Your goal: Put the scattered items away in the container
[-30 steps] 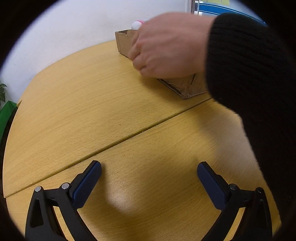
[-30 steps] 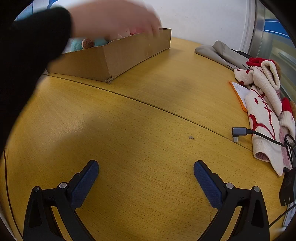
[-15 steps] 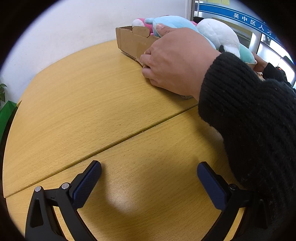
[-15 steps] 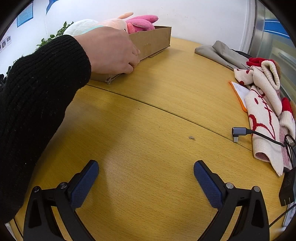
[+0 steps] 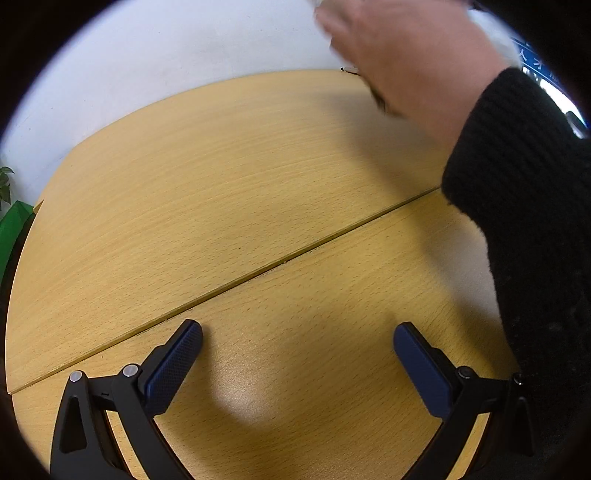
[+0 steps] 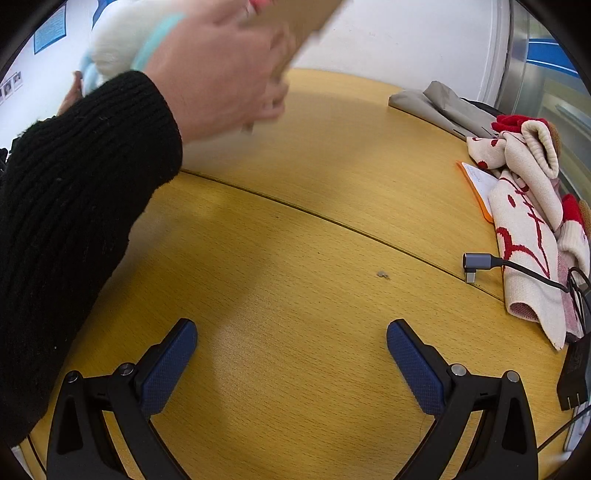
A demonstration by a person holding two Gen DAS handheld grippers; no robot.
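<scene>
Risk, biggest first: a bare hand (image 6: 221, 70) has the cardboard box (image 6: 295, 26) tilted up off the table (image 6: 295, 229), with plush toys (image 6: 122, 40) showing at its upper edge. Judged from the tilt, toys could spill back out, or the box could come down somewhere the tongs would have to find again. The sleeve (image 6: 74, 192) crosses the near table, so either tong moving forward now might strike the arm.

Lesser risk: scarf (image 6: 532, 229) and cable plug (image 6: 478, 263) lie at the right edge, near the right gripper (image 6: 291, 354); a sweep that way could snag the cable.

Both tongs are spread wide, nothing between the pads, resting low over bare wood; same for the left gripper (image 5: 297, 354).

Hard to read: box and hand are motion-blurred. In the left view only the hand (image 5: 406, 55) shows; the box is nearly all hidden. Box contents cannot be counted. No loose toys visible on the table; whether any lie out of frame, cannot tell.
</scene>
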